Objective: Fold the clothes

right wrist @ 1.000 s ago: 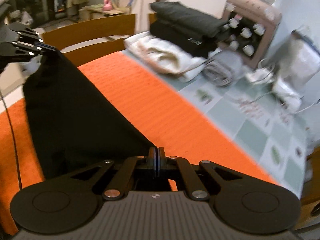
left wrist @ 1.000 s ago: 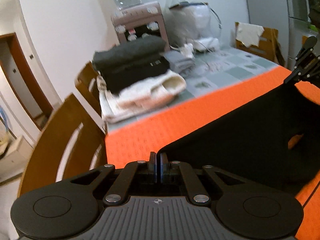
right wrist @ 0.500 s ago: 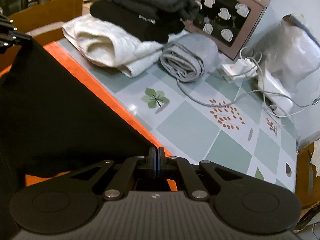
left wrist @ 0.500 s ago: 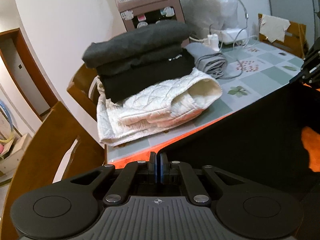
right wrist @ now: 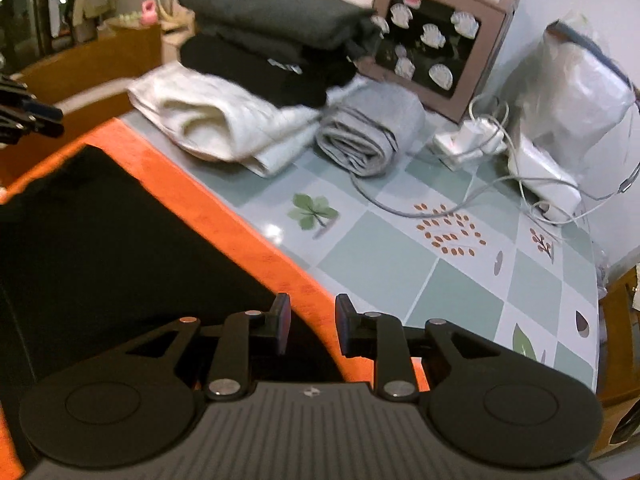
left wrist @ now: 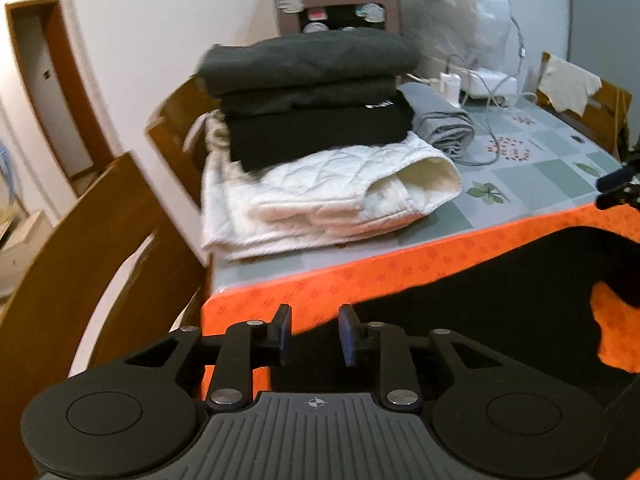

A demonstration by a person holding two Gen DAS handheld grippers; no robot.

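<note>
Both tongs are letting go. On my left, the left gripper (left wrist: 313,334) has its jaws parting, where a second ago they were pinched tight on a corner of the black garment (left wrist: 500,320); now that corner lies under and between the pads, with nothing pressing it that I can see. The garment itself has come down flat on the orange mat (left wrist: 400,268), its far edge lying just short of the mat's far border, where half a second back it hung stretched in the air between my two hands. Just past that border sits the stack of folded clothes (left wrist: 320,128), white quilted piece at the bottom, dark ones on top, with a grey roll (right wrist: 370,136) beside it. Over to my right, the right gripper (right wrist: 310,326) is opening too, the garment's other corner below its pads near the mat's far border, and no pinch visible. I reckon that means this fold is laid down and released; next I'd need a fresh grip for the following fold, watching that the freed corners don't spring back.
</note>
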